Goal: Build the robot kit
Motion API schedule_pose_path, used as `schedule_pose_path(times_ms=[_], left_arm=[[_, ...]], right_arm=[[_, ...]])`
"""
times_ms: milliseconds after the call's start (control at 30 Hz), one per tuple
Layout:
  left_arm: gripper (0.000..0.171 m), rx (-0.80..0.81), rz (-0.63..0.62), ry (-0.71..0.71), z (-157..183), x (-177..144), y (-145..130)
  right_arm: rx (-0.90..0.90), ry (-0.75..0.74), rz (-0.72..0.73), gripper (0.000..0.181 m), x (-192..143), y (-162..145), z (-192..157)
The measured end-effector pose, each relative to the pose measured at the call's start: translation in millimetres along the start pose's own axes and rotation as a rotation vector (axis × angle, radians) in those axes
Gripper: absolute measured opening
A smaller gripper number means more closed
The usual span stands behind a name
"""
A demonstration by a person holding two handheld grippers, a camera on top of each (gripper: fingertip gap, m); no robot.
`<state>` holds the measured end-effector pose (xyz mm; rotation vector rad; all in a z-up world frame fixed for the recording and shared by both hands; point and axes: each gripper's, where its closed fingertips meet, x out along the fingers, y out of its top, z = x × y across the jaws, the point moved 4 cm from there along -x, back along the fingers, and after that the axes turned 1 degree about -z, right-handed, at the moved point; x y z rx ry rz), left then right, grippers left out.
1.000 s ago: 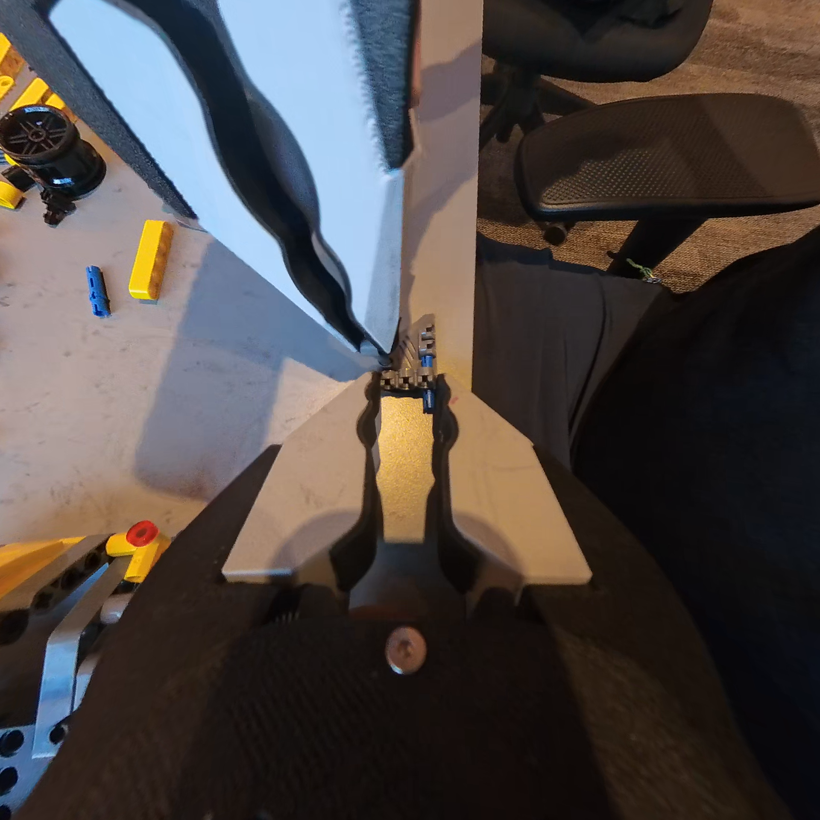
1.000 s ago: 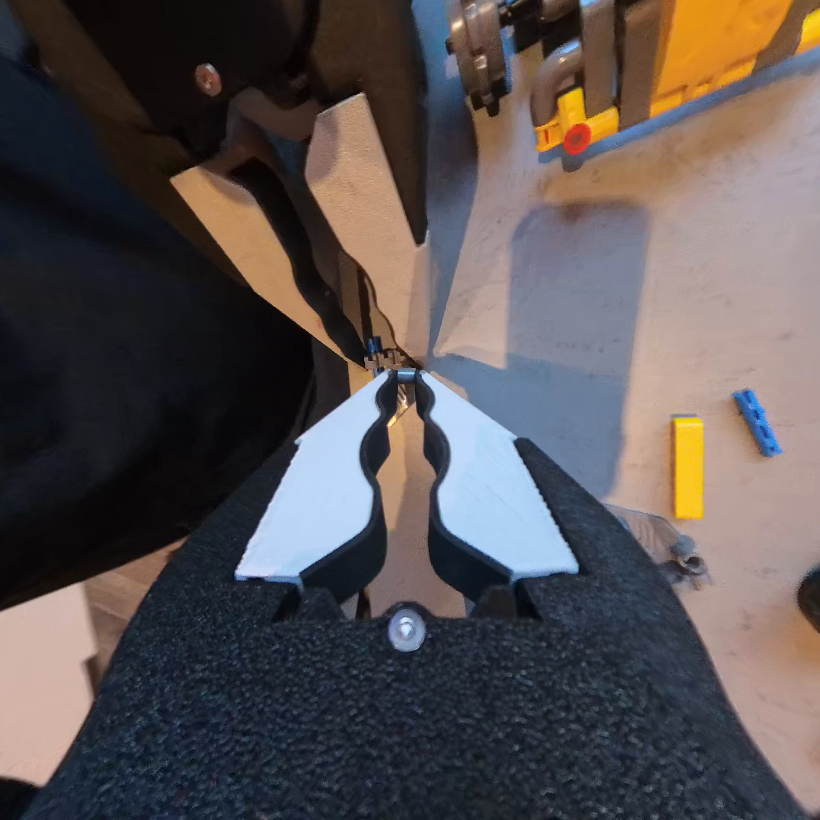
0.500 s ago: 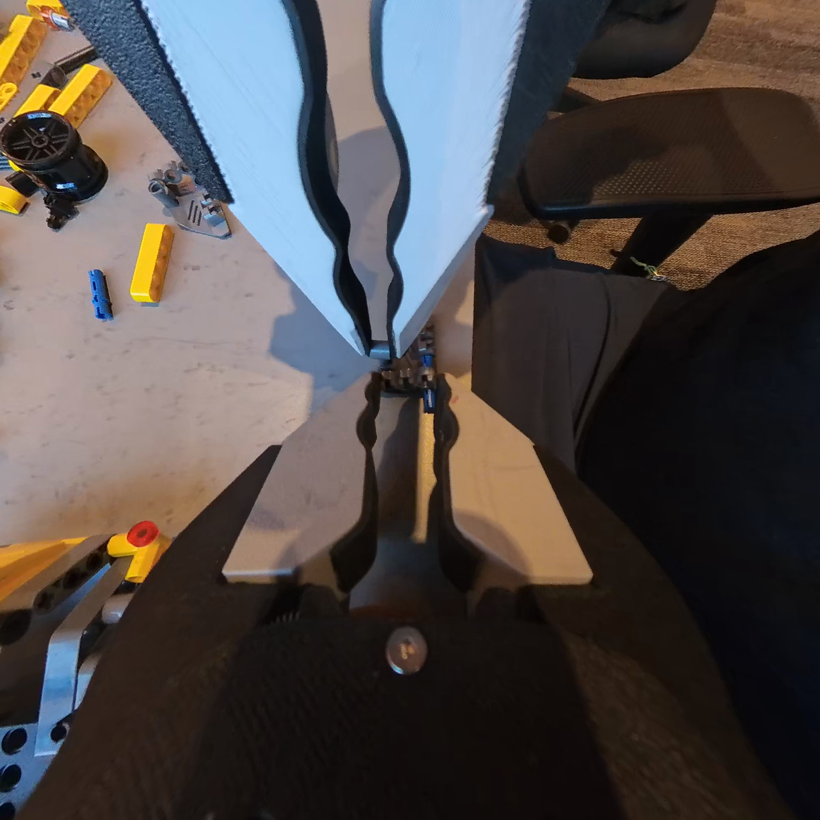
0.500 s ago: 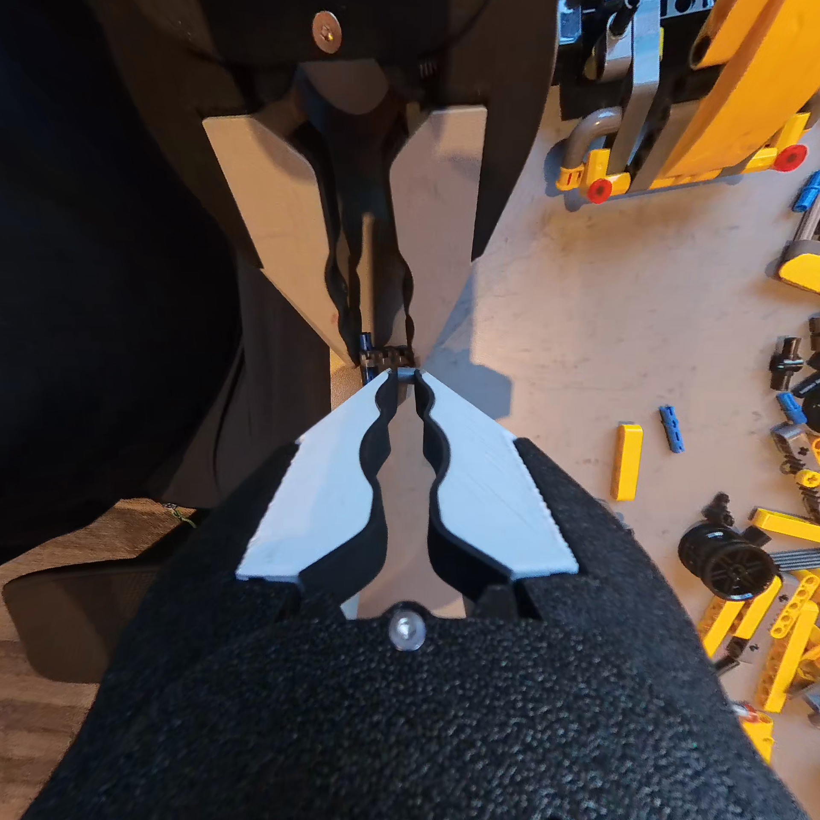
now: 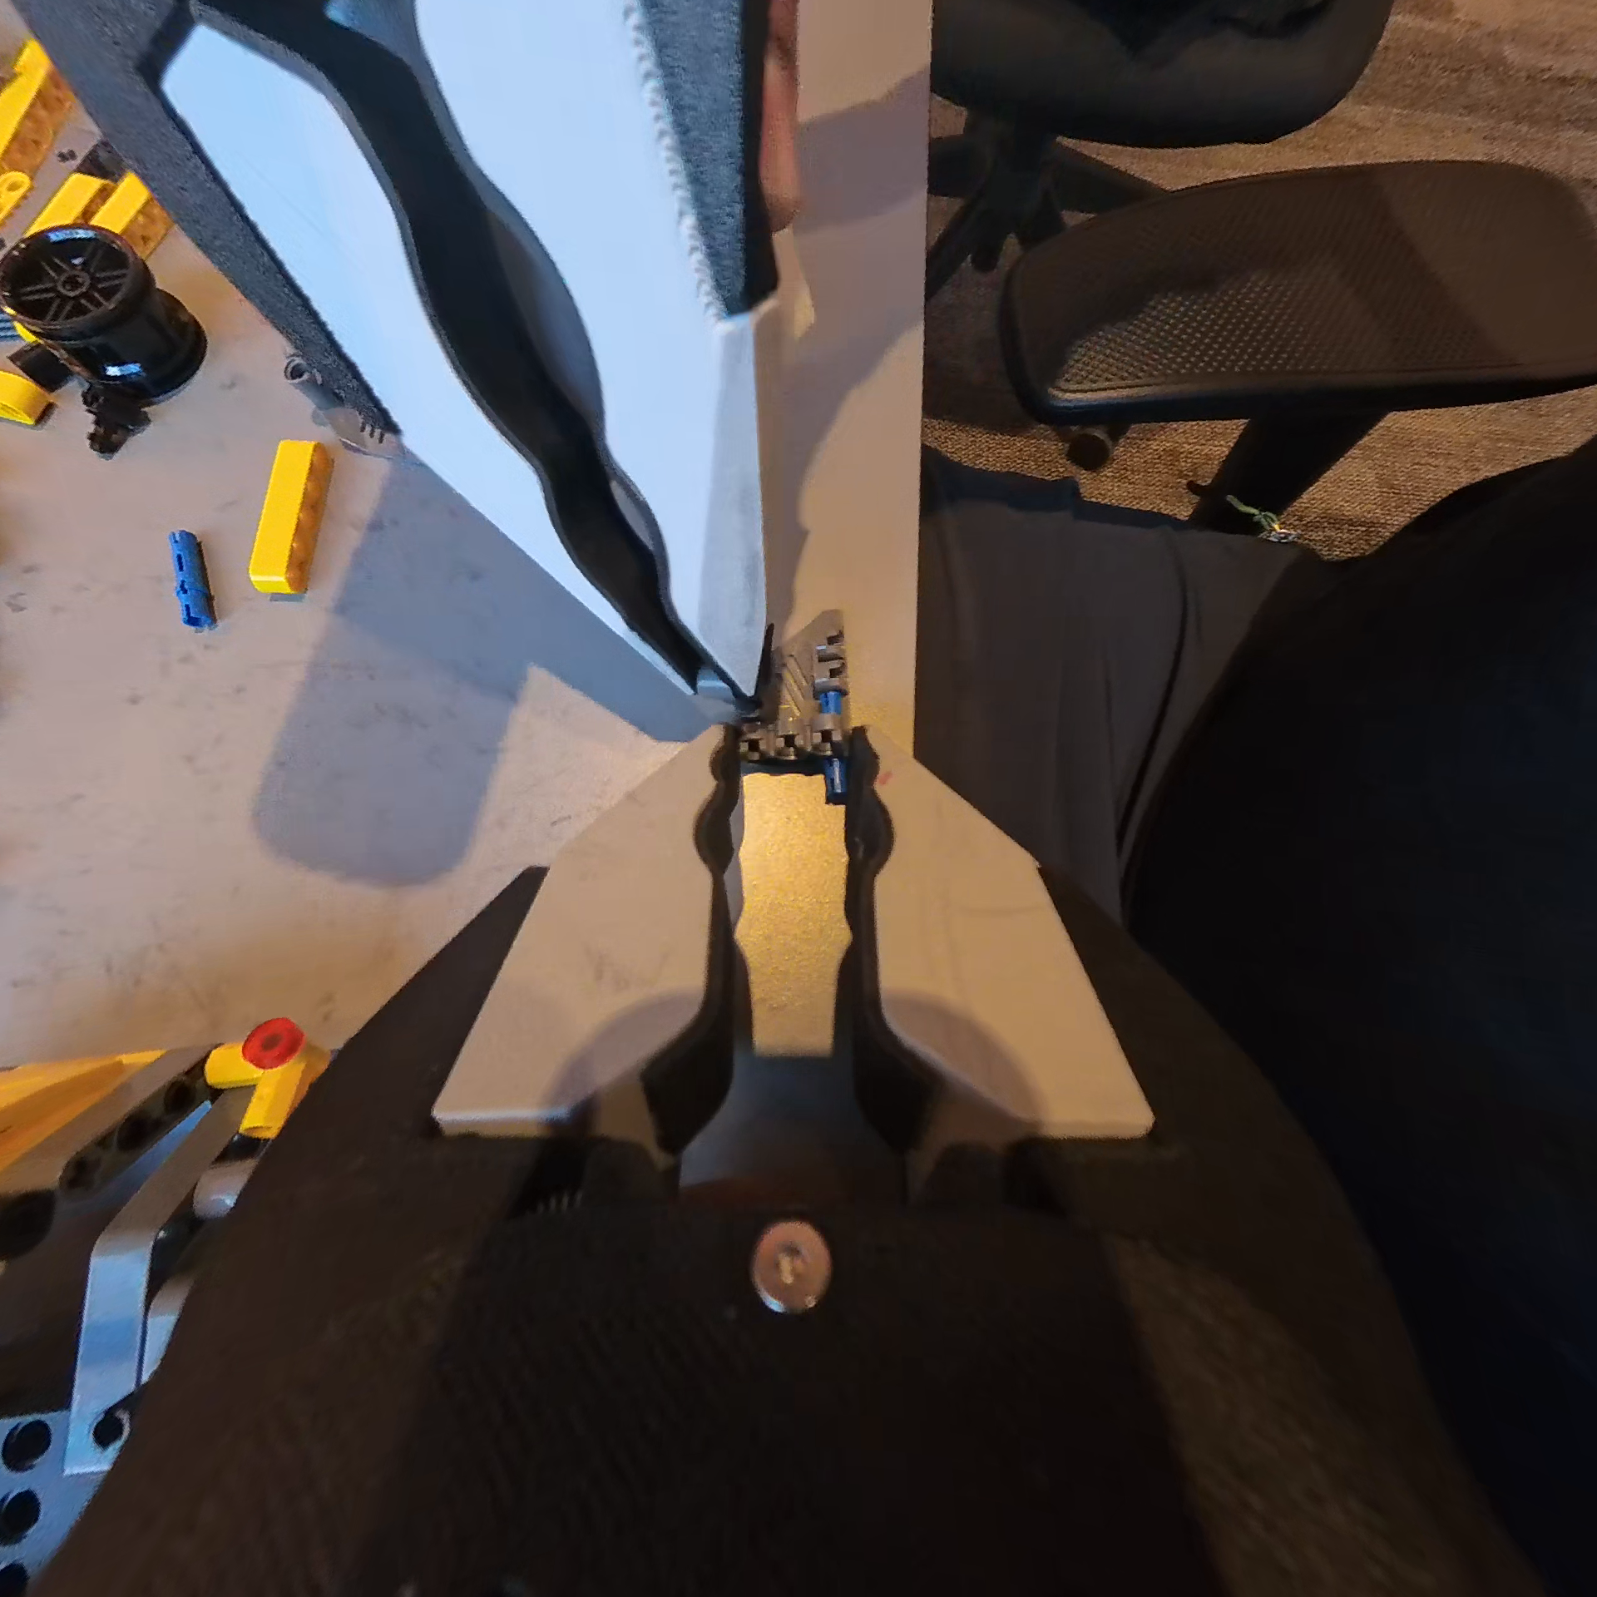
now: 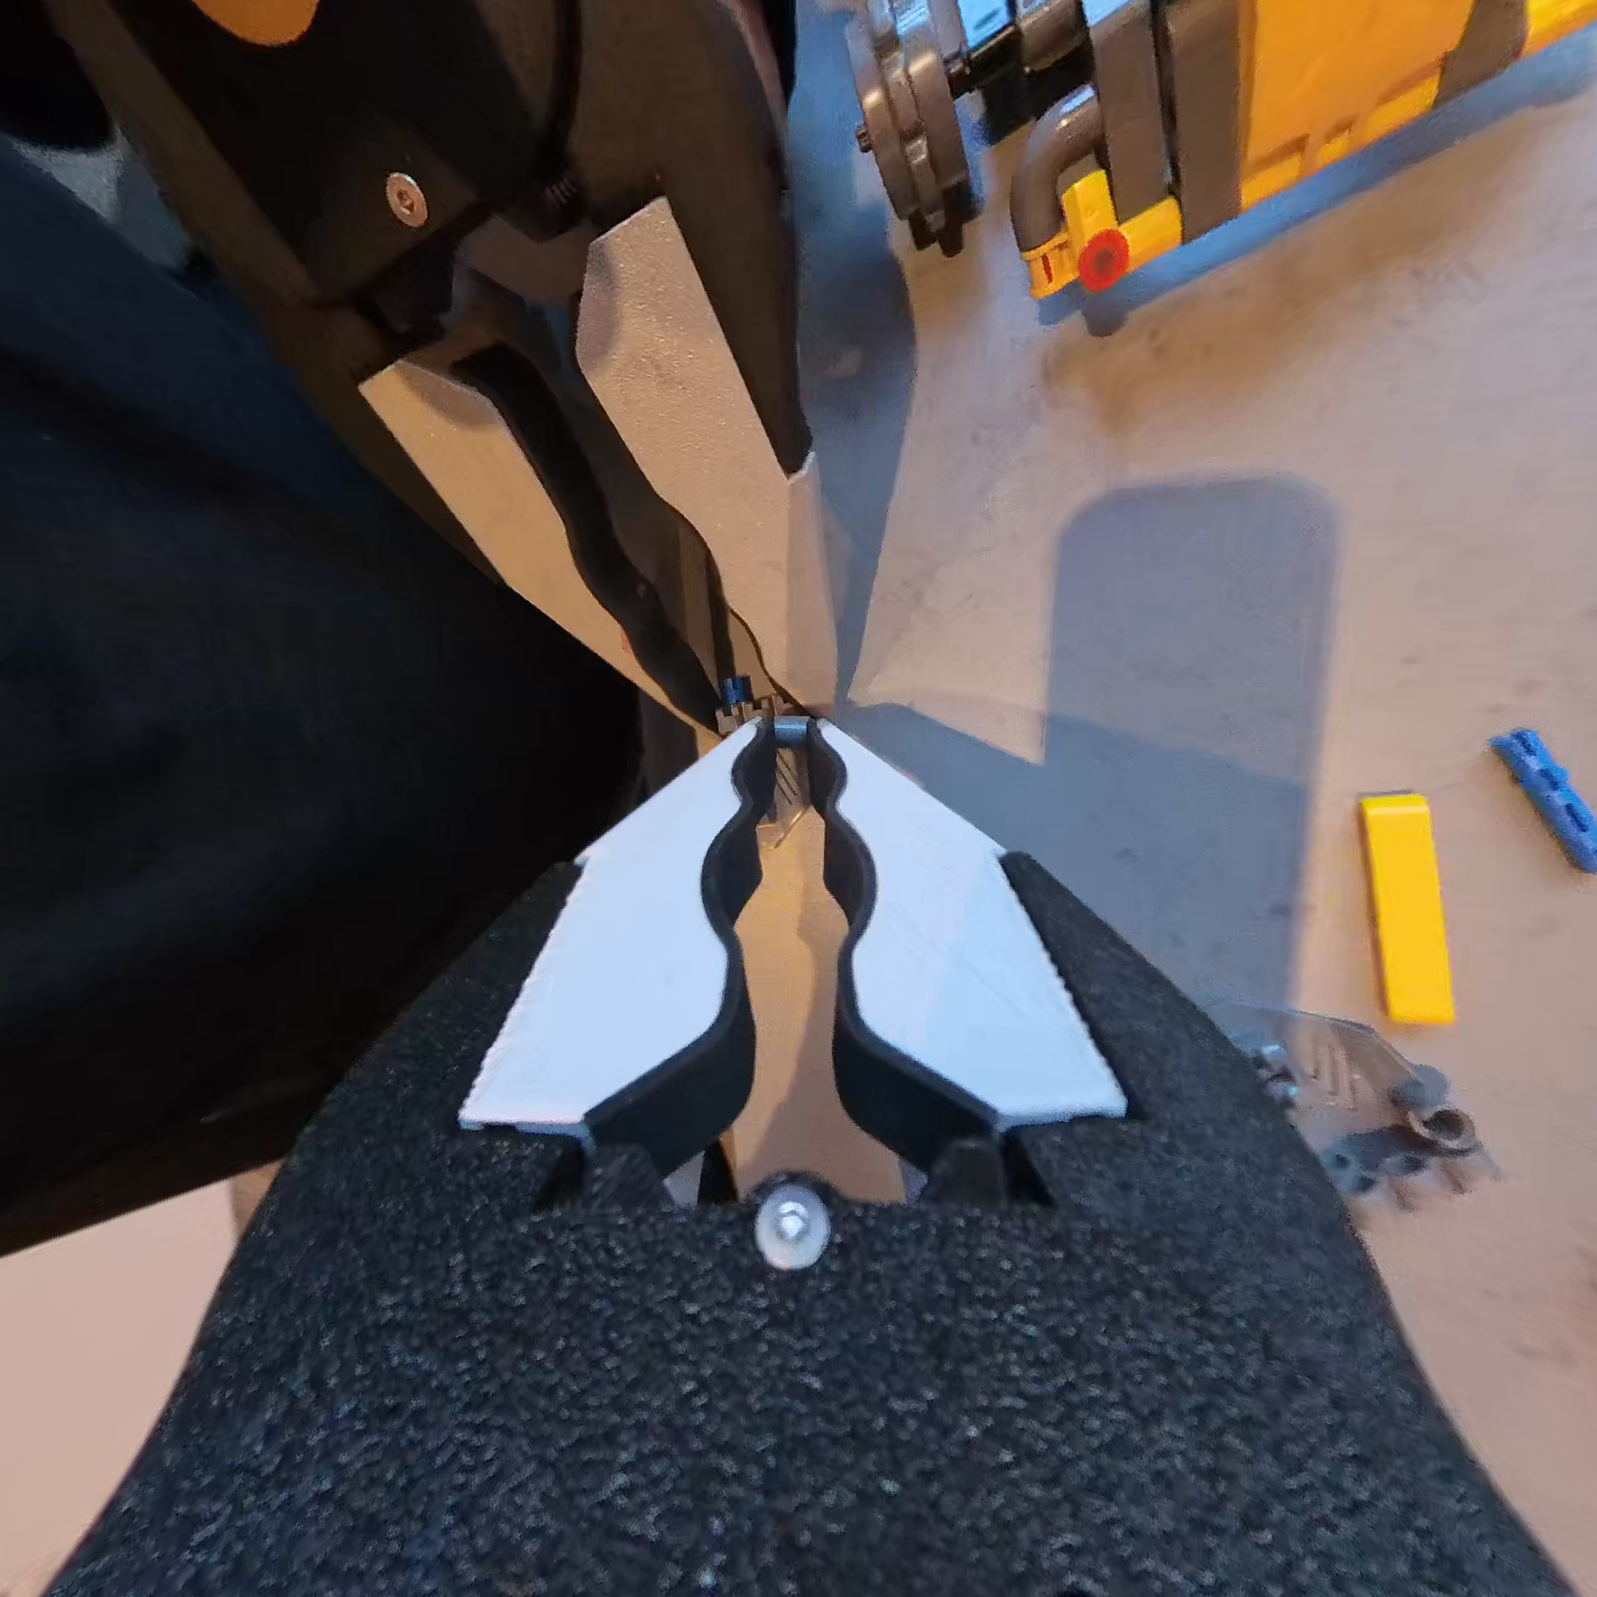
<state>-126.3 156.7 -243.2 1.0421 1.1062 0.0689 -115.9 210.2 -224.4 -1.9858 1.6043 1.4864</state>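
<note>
My left gripper (image 5: 793, 756) has grey fingers and is shut on a small dark grey toy-brick assembly (image 5: 804, 691) with a blue pin (image 5: 831, 709) through it, held above the table's edge. My right gripper (image 6: 788, 726) has white fingers and is shut on a small grey connector (image 6: 791, 734). The connector touches the assembly's left end. In the left wrist view the right gripper (image 5: 722, 687) leans in from the upper left. In the right wrist view the left gripper (image 6: 734, 704) comes down from the top left, tip to tip with mine.
On the pale table lie a yellow beam (image 5: 291, 517), a loose blue pin (image 5: 190, 577) and a black wheel (image 5: 86, 302). A yellow and grey brick model (image 6: 1296, 104) and a clear grey part (image 6: 1357, 1097) also lie there. A chair armrest (image 5: 1296, 294) and a person's dark clothing (image 5: 1383, 951) lie past the table edge. The grippers are tip to tip, or close to it. My right tips are roughly 15 centimeters from the black wheel (image 5: 86, 302).
The right gripper swung from facing the left gripper head-on half a second ago to leaning in from the side, as it did a second ago. Both grippers stayed shut, tips together.
</note>
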Motion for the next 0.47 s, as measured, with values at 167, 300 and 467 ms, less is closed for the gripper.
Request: schedule_pose_path(times_ms=[167, 300, 467], left_arm=[[0.024, 0.004, 0.0, -0.005, 0.8, 0.2, 0.0], [0.024, 0.002, 0.0, -0.009, 0.9, 0.3, 0.1], [0.024, 0.002, 0.0, -0.007, 1.1, 0.2, 0.1]], right_arm=[[0.032, 0.048, 0.035, 0.007, -0.3, -2.5, 1.4], [0.039, 0.06, 0.018, 0.007, -0.1, -3.4, 1.1], [-0.012, -0.007, -0.01, 0.007, -0.5, -2.8, -0.6]])
